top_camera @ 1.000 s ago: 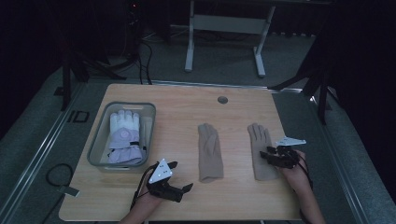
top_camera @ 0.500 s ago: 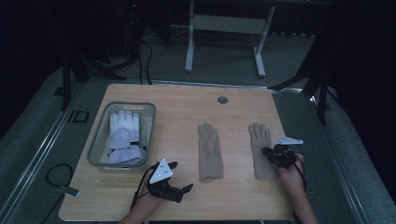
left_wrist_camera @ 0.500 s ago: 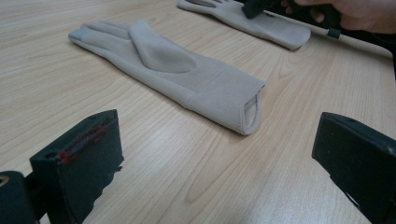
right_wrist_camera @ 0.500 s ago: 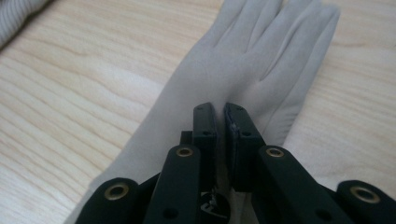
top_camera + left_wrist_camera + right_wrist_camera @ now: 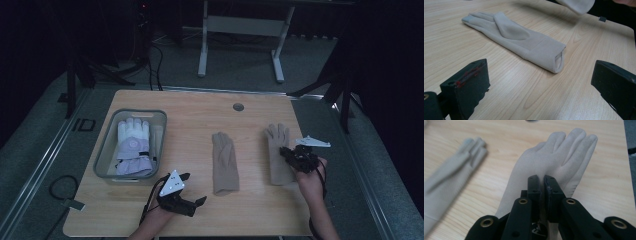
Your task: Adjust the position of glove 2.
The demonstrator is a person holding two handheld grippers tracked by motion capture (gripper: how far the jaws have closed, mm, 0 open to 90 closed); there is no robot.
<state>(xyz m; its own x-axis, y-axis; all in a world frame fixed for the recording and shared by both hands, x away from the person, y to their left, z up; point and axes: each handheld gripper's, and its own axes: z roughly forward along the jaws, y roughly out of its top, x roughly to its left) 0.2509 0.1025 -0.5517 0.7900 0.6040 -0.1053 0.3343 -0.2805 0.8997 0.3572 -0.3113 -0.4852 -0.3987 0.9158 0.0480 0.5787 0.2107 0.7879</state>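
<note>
No readable writing or brand on anything. Right gripper has just closed, jaws pinching the right beige glove mid-palm; soft knit, fingers pointing to the table's far edge, long axis near-to-far. Left gripper spread wide, nothing between, near the other beige glove, flat on the wooden table.

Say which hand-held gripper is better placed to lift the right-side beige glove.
Right: the right hand-held gripper is already pinched on that glove. The left hand-held gripper sits open near the other glove.
</note>
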